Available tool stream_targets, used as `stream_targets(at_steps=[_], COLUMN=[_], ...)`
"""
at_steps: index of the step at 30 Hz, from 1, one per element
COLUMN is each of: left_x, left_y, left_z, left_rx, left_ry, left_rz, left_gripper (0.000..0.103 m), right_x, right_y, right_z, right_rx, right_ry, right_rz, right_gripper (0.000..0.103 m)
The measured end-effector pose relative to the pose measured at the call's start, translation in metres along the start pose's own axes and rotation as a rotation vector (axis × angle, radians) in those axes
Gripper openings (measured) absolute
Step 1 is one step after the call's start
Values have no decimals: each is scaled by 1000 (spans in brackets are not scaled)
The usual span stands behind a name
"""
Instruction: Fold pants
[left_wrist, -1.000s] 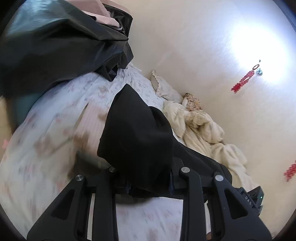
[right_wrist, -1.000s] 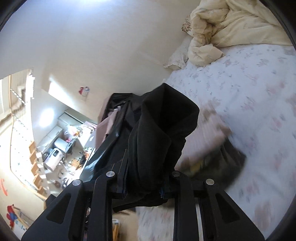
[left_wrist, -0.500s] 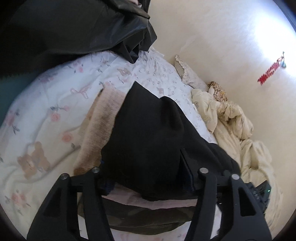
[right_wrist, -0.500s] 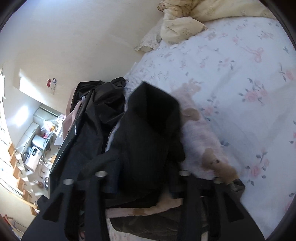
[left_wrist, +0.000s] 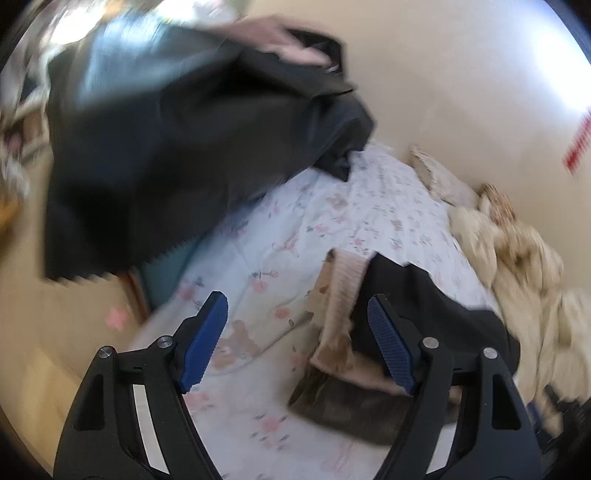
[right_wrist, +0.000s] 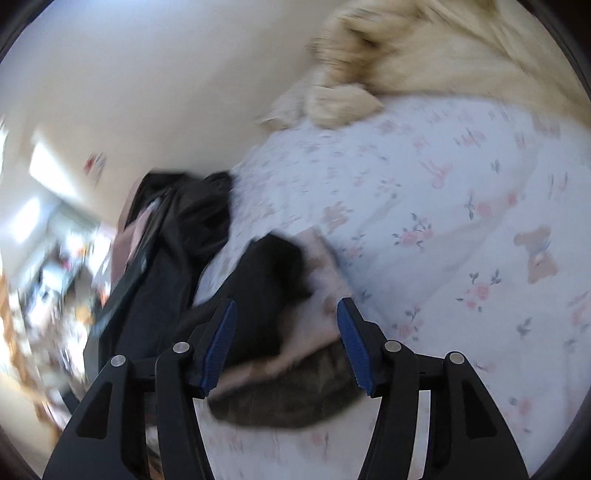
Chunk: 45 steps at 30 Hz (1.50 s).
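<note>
Left wrist view: black pants (left_wrist: 417, 306) lie folded atop beige clothes (left_wrist: 343, 284); both hand-held grippers released

Bed, floral sheet (left_wrist: 332, 229): black pants (left_wrist: 424, 302) atop folded clothes stack (left_wrist: 343, 280), cream duvet (left_wrist: 524, 266), black bag (left_wrist: 177, 129) at edge.

Left claw (left_wrist: 297, 325) agape — right claw (right_wrist: 286, 328) agape, both empty.

both fisheye views were bright with daylight but smeared by motion blur, worst on the black bag (left_wrist: 177, 140) and cream duvet (right_wrist: 443, 62), with wall (left_wrist: 480, 74) glare upper right and dark, curved edges.
</note>
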<state>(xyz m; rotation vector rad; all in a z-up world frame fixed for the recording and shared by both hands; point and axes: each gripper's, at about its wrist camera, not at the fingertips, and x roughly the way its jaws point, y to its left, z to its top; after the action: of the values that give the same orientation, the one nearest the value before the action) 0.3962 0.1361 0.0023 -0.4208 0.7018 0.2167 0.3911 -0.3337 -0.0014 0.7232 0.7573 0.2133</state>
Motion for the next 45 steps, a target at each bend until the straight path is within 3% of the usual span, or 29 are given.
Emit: stream_targets(at_steps=[3, 10, 13, 17, 19, 20, 27, 32, 45], left_x=[-52, -162, -196, -235, -246, -250, -269, -277, -274], left_y=[-11, -16, -18, -11, -5, -2, -7, -13, -13], left_z=[-16, -71, -96, -135, -150, -159, -200, -196, -194], left_rx=[136, 267, 302, 341, 328, 319, 378, 389, 364], left_ry=[-47, -61, -54, -35, -29, -23, -60, -146, -127], left_rz=[-3, -66, -77, -89, -67, -63, -84, -66, -89], left_gripper=[76, 76, 90, 92, 95, 101, 103, 103, 103], right_x=[-43, -140, -167, -201, -212, -216, -220, -212, -209], right_y=[37, 107, 122, 134, 134, 134, 126, 120, 121], right_z=[-23, -107, -136, -183, -205, -215, -253, -255, -260], right_rx=[-155, -441, -494, -577, -598, -604, -602, -584, -604], right_ry=[-2, -55, -75, -122, -140, -145, -143, -130, -158], right_rz=[-15, -132, -160, -211, -229, -226, -235, -258, -284], right_gripper=[63, 81, 83, 89, 99, 103, 103, 103, 103])
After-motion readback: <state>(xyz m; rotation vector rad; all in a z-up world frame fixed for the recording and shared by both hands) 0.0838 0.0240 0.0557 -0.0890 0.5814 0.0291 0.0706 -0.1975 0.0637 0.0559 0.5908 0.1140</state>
